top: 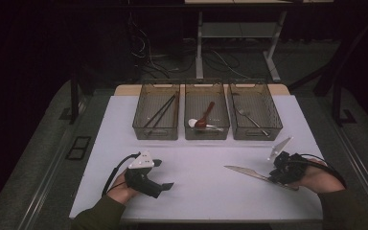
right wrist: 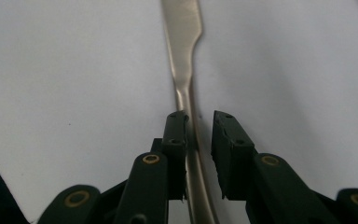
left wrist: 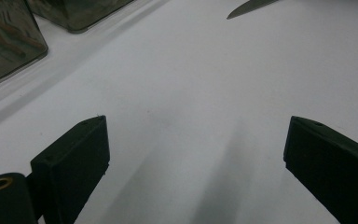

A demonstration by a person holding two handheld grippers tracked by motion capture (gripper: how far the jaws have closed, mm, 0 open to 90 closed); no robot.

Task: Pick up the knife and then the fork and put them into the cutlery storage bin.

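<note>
A: Where is free room around the two grippers?

B: Between the left gripper (top: 165,173) and the right gripper (top: 274,178) the white table (top: 196,191) is bare, so a hand can pass there. Only the knife (top: 249,172) reaches into this gap from the right gripper's side, its blade pointing toward the left one.

A: And beyond them?

B: Three bins block the far side: the left bin (top: 156,111) beyond the left gripper, the middle bin (top: 206,111) beyond the gap, the right bin (top: 255,111) beyond the right gripper. A bare strip of table stays between the grippers and the bins
</note>
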